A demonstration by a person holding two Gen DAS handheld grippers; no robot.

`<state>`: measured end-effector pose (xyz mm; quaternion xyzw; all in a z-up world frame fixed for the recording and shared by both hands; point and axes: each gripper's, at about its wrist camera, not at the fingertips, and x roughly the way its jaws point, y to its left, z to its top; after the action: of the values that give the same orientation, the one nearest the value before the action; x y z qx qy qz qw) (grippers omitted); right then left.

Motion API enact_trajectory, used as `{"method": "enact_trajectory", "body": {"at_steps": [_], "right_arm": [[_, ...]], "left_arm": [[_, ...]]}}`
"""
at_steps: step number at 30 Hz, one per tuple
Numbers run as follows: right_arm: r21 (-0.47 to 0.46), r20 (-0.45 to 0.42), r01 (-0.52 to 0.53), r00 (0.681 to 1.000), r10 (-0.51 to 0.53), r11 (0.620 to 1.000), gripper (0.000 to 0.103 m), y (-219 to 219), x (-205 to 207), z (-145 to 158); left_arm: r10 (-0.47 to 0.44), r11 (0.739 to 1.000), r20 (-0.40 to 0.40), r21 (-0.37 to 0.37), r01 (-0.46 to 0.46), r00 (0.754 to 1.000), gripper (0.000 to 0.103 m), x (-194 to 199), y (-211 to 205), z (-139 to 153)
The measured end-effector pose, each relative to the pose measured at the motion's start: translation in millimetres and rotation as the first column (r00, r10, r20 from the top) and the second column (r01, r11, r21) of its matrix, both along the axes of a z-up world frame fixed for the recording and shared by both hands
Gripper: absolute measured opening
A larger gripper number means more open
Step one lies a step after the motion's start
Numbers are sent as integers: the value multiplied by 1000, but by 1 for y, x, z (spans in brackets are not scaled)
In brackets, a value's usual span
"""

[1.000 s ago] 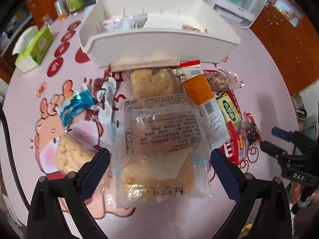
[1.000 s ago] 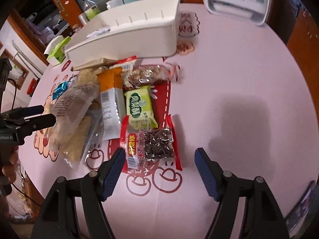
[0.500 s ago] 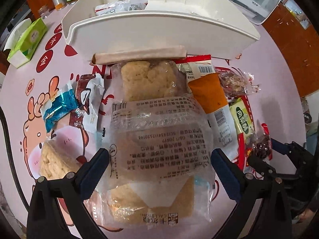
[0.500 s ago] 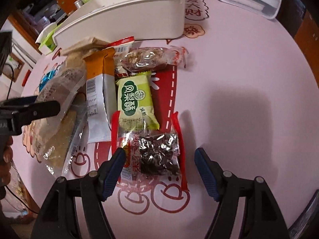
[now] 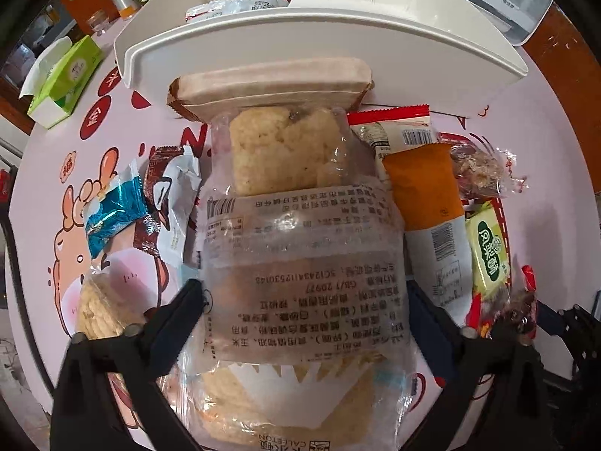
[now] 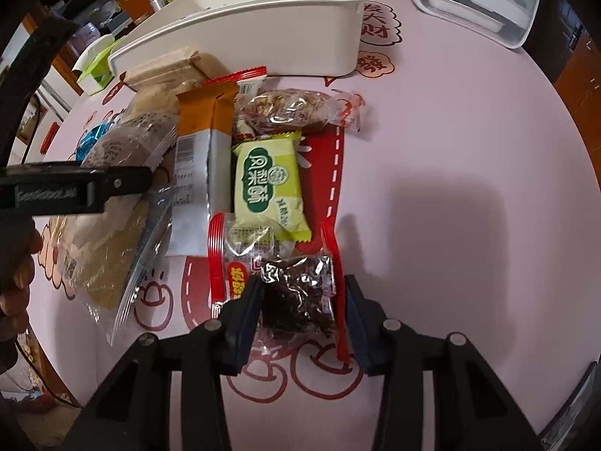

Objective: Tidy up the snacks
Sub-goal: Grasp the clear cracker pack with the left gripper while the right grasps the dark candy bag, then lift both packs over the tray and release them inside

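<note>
Your cake bag (image 5: 300, 263) is clear, glossy, crinkled plastic film; the white bin (image 5: 319, 49) at 12 o'clock is smooth matt plastic on a smooth pink counter (image 6: 450, 150).

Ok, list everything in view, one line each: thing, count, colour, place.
bin: 1, white, far side of table.
cake packs: 2, clear, stacked, between left fingers.
brown pack: 1, tan, against bin.
orange pack: 1, orange and white, right of cakes.
green pack: 1, green, mid table.
nut pack: 1, clear, behind green pack.
dark snack pack: 1, red-edged, between right fingers.
blue pack: 1, left.
tissue box: 1, green, far left.
table: 1, pink.
left gripper: black, around cakes.
right gripper: black, around dark snack pack.
</note>
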<state>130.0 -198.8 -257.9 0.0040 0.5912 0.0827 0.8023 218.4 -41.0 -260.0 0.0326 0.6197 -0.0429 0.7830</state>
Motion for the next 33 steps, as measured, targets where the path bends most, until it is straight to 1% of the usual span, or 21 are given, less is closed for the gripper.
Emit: {"method": "enact_trajectory", "body": {"at_steps": [2, 5, 10, 15, 20, 21, 26, 30, 33], "right_arm": [[13, -2, -3, 1000, 3, 1000, 43, 1, -4, 0], [30, -7, -3, 1000, 3, 1000, 43, 3, -8, 0], [55, -10, 6, 1000, -5, 998, 42, 4, -17, 4], [86, 10, 11, 1000, -12, 996, 42, 5, -24, 19], [95, 47, -2, 999, -3, 996, 43, 13, -27, 39], [97, 61, -6, 998, 1, 995, 43, 15, -27, 45], [117, 129, -33, 992, 18, 993, 43, 27, -26, 74], [117, 200, -45, 980, 21, 992, 43, 34, -18, 105], [111, 267, -50, 964, 18, 993, 43, 37, -6, 135]], "left_arm": [[-17, 1000, 19, 10, 17, 1000, 81, -4, -1, 3], [-31, 999, 35, 13, 31, 999, 77, -8, -5, 6], [-34, 999, 59, 15, 33, 998, 76, -22, 1, 13], [-63, 998, 77, 2, 63, 995, 75, -44, 5, 27], [-99, 994, 133, -38, 105, 986, 76, -69, 16, 63], [-102, 993, 143, -44, 109, 984, 76, -74, 18, 66], [-116, 989, 218, -64, 132, 969, 76, -89, 15, 105], [-124, 986, 302, -69, 152, 945, 76, -87, 20, 145], [-119, 986, 367, -66, 153, 923, 76, -79, 24, 176]]}}
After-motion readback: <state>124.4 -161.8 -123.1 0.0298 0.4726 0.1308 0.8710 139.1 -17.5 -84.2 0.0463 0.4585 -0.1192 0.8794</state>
